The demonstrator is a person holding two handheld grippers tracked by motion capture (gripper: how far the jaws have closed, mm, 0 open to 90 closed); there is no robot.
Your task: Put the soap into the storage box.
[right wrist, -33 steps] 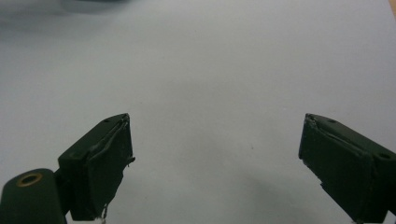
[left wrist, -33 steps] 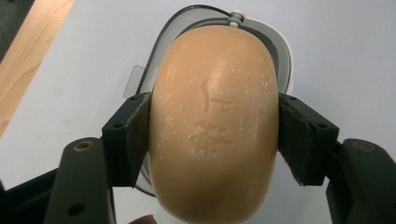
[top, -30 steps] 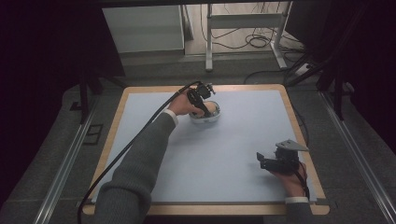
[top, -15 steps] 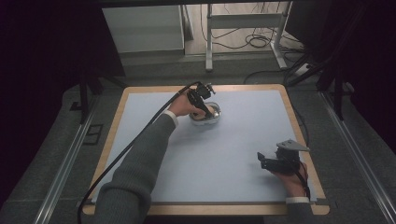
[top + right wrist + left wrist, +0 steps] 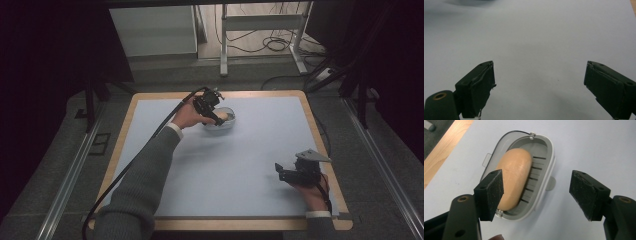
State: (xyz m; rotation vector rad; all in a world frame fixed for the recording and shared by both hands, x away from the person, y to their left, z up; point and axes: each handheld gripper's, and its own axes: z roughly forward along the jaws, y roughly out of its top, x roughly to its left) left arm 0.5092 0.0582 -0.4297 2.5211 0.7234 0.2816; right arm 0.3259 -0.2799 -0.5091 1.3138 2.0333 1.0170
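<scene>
1. My table (image 5: 150,150) carries a pale blue mat with a wooden border; beyond it are a grey floor, a metal stand's legs and loose cables, with dark surroundings at both sides.
2. A grey soap dish (image 5: 541,182) sits toward the far middle of the mat, holding an orange bar of soap (image 5: 515,177) on its slatted floor.
3. My left gripper (image 5: 536,192) hangs just above the dish; its jaws have just been opening and now stand spread, pinching nothing, clear of the soap.
4. My right gripper (image 5: 539,85) rests near the mat's near right corner, well apart from the dish, jaws spread wide over bare mat.
</scene>
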